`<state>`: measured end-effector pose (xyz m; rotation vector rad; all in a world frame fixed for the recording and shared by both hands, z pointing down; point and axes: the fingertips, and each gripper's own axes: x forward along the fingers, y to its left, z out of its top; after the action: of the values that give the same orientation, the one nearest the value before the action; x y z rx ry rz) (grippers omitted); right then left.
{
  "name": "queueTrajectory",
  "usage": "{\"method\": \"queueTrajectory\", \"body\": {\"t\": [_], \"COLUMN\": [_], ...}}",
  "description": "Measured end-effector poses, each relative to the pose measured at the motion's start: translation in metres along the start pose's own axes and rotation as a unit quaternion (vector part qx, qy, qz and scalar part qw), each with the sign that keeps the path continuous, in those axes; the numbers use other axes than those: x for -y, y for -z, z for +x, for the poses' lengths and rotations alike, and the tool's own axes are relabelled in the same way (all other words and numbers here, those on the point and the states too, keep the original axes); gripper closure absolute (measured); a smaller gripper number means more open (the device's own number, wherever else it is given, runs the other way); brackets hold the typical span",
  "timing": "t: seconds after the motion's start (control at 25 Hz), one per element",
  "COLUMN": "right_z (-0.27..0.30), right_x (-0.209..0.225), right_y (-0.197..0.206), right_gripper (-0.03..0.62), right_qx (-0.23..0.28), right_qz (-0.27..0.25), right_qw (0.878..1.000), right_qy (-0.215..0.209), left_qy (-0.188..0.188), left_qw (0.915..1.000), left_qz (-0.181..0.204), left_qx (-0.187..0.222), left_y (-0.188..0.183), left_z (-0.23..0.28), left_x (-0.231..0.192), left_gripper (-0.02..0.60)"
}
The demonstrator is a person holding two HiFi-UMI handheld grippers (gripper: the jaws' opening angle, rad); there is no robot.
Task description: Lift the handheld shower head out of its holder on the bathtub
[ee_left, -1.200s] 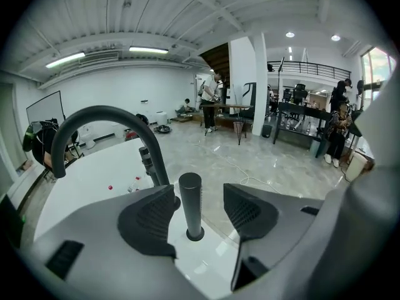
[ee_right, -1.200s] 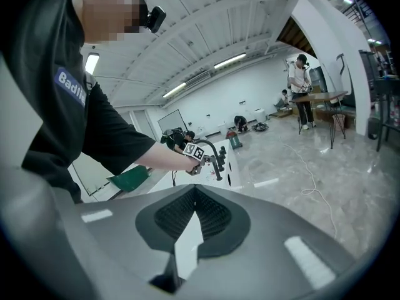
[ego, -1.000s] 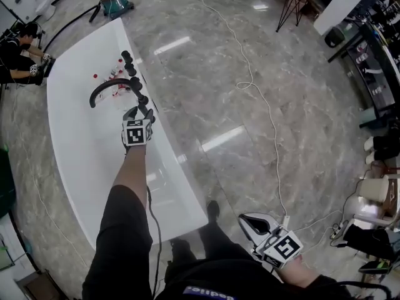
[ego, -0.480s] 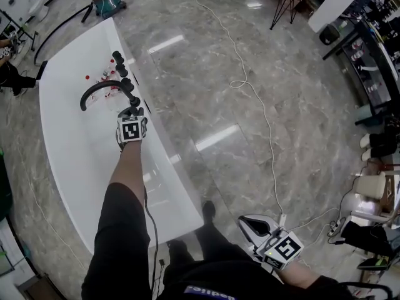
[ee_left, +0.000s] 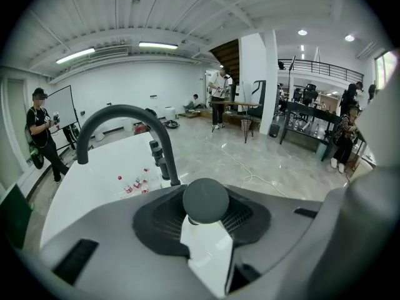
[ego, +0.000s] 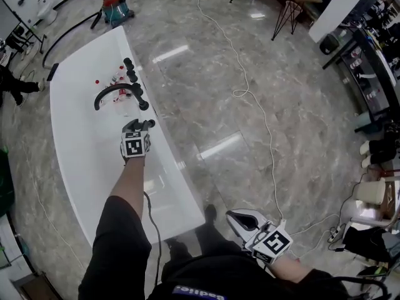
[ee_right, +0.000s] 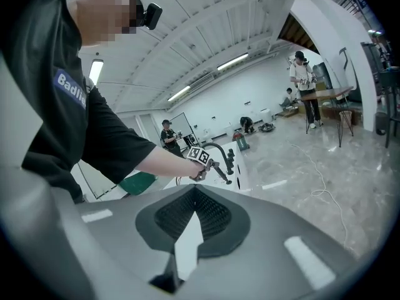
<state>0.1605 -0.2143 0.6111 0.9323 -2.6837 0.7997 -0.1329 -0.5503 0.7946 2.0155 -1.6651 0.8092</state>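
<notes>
A white bathtub (ego: 81, 149) stands at the left of the head view, with a black arched spout (ego: 112, 91) and a row of black taps (ego: 131, 72) on its right rim. My left gripper (ego: 139, 125) hangs over that rim, a little nearer to me than the last black fitting (ego: 143, 105). It is shut on the dark handheld shower head (ego: 148, 124). In the left gripper view the shower head's round dark end (ee_left: 205, 200) sits between the jaws, with the spout (ee_left: 125, 114) beyond. My right gripper (ego: 240, 220) is low by my body; its jaws look together and hold nothing.
Small red-capped bottles (ego: 116, 79) lie in the tub near the spout. A white cable (ego: 250, 92) runs across the marble floor. A red and green vacuum (ego: 115, 6) stands beyond the tub, a person (ego: 12, 80) at far left, furniture (ego: 381, 149) at right.
My left gripper has drawn back from the row of black fittings towards me, with the shower head in it. The right gripper has barely shifted.
</notes>
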Motion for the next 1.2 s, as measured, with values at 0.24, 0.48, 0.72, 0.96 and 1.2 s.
{"method": "queueTrajectory", "body": {"t": [0.24, 0.48, 0.72, 0.96, 1.2], "right_z": [0.003, 0.002, 0.001, 0.007, 0.018], "right_x": [-0.048, -0.099, -0.138, -0.179, -0.209], "right_y": [-0.013, -0.026, -0.029, -0.027, -0.03], "right_gripper": [0.592, 0.592, 0.592, 0.592, 0.592], "right_qx": [0.012, 0.026, 0.033, 0.036, 0.042], "right_qz": [-0.026, -0.05, -0.075, -0.088, -0.096], "right_qw": [0.999, 0.998, 0.996, 0.994, 0.992], "right_qy": [-0.022, -0.035, -0.039, -0.047, -0.064], "left_qy": [0.02, 0.037, 0.064, 0.093, 0.11], "left_qw": [0.9984, 0.9955, 0.9921, 0.9873, 0.9824], "left_qz": [0.005, 0.001, -0.004, 0.0, -0.006], "left_qx": [0.053, 0.087, 0.108, 0.129, 0.151], "left_y": [-0.011, -0.012, 0.005, 0.024, 0.038], "left_z": [-0.074, -0.152, -0.218, -0.291, -0.365], "left_x": [0.001, -0.004, 0.001, 0.009, 0.019], "left_gripper": [0.445, 0.446, 0.446, 0.446, 0.446]}}
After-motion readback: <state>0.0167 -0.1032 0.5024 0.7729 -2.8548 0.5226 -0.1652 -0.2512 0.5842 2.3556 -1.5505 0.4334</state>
